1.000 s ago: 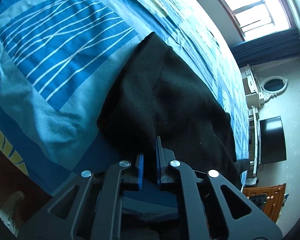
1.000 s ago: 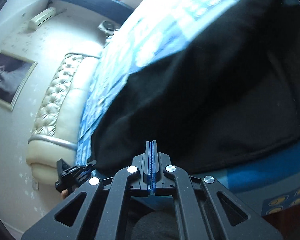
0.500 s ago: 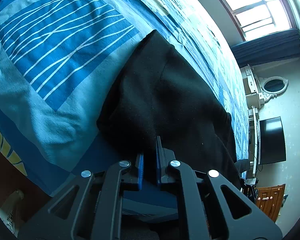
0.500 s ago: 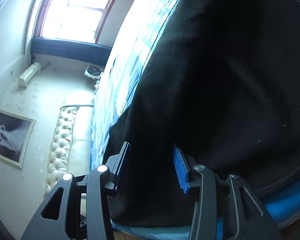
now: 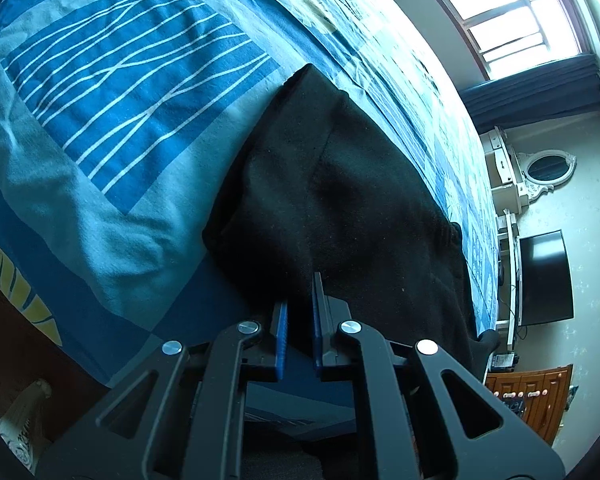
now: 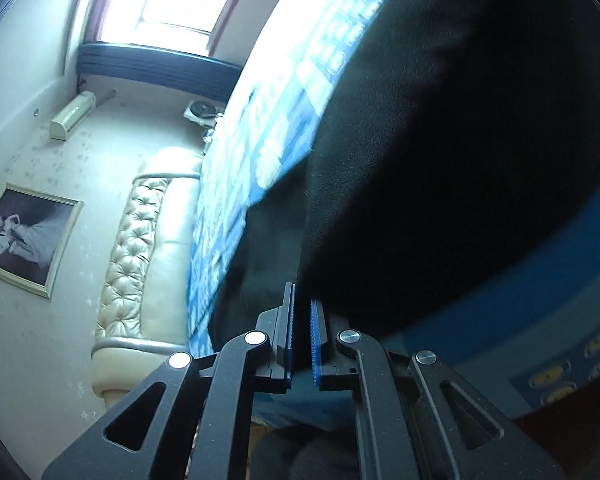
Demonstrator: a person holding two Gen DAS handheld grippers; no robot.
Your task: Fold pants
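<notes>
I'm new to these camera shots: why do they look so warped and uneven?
Left wrist view: fisheye bends the patterned blue bedspread; the bright window glares; the black fabric pants lose detail. Right wrist view: motion smears the bedspread, its window washes out.

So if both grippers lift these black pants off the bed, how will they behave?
Probably floppy: the black pants lie in soft folds on the blue bedspread. They look thick, so likely some weight and sag between the left gripper and right gripper. The matte fabric seems unlikely to slip.
</notes>
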